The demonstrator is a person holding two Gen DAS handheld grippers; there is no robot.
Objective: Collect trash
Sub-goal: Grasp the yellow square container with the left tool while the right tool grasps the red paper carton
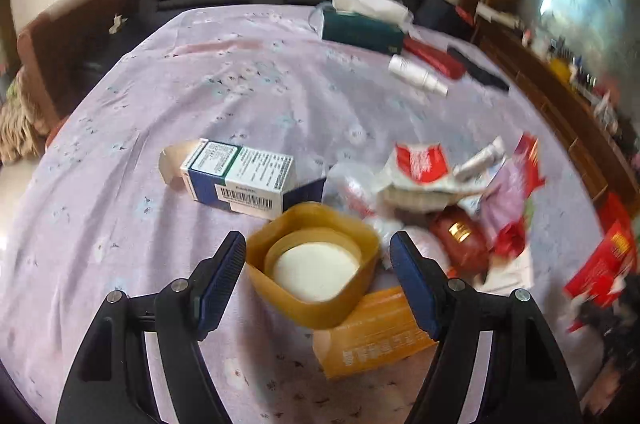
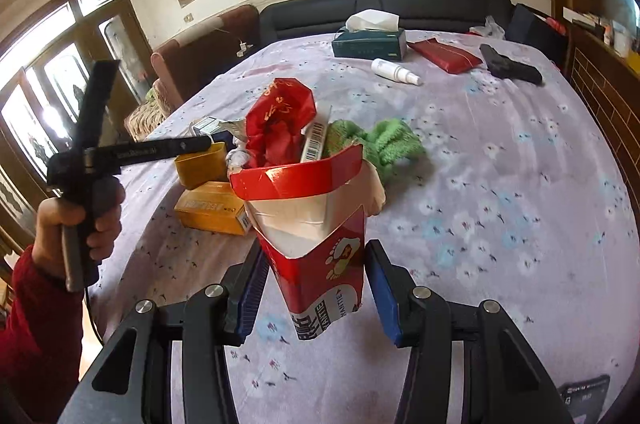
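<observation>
In the left wrist view my left gripper [image 1: 318, 280] is open, its fingers on either side of a yellow plastic tub [image 1: 312, 264] with a white inside, not touching it. An orange carton [image 1: 372, 332] lies under it and a blue-and-white medicine box [image 1: 240, 180] behind it. A heap of wrappers and a brown jar [image 1: 460, 236] lies to the right. In the right wrist view my right gripper [image 2: 316, 298] is open around a red open-topped carton [image 2: 320, 244], which stands between the jaws with a gap on each side. Red crumpled paper [image 2: 280, 120] and a green cloth [image 2: 380, 140] lie behind it.
The lilac flowered tablecloth [image 2: 500, 204] covers the table. At the far side are a green tissue box [image 2: 368, 42], a white spray bottle [image 2: 394, 71], a red packet [image 2: 444, 54] and a black object [image 2: 510, 66]. A dark sofa [image 2: 380, 4] stands behind.
</observation>
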